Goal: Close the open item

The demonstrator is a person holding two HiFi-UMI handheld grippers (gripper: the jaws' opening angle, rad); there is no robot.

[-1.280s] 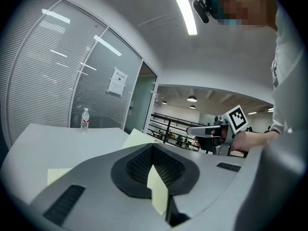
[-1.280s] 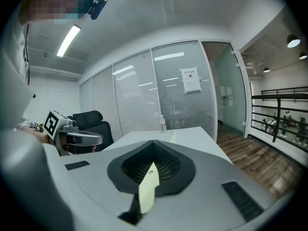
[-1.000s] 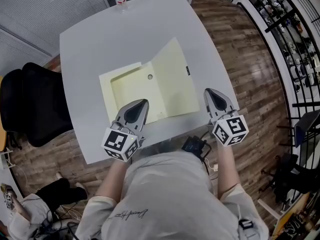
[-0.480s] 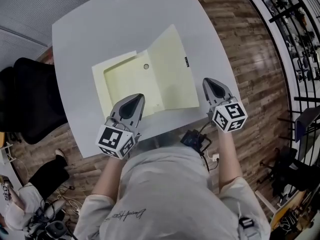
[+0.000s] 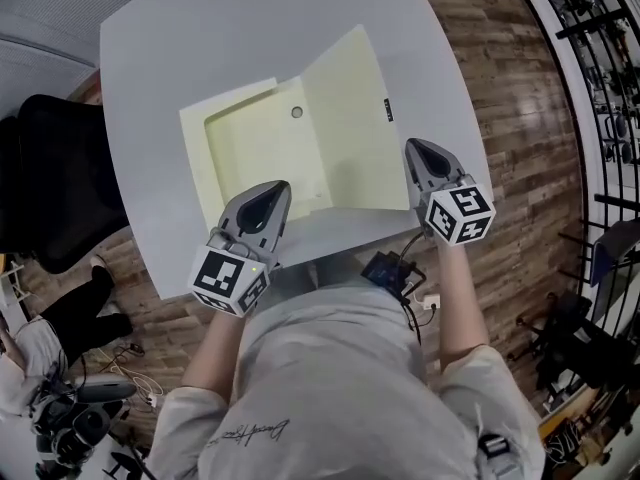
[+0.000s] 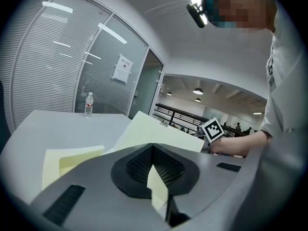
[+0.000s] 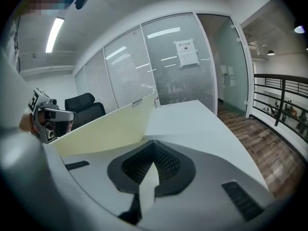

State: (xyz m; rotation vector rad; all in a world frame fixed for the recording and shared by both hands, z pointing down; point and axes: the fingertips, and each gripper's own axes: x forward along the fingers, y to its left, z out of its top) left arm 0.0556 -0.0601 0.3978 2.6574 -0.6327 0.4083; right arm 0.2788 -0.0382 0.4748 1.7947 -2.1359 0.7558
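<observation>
A pale yellow folder lies open on the grey table. Its cover stands raised to the right, with a small dark label on its far edge. My left gripper hovers over the folder's near edge, jaws shut with nothing between them. My right gripper sits just right of the cover's near right corner, also shut and empty. In the left gripper view the cover rises ahead of the jaws. In the right gripper view the cover slants up on the left.
A black office chair stands left of the table. A water bottle stands at the table's far side by the glass wall. A black device hangs under the near table edge. Wooden floor and a railing lie to the right.
The head view has tilted, so the table sits higher in the frame and the bottle has left it. Both grippers stay shut near the folder's near edge.
</observation>
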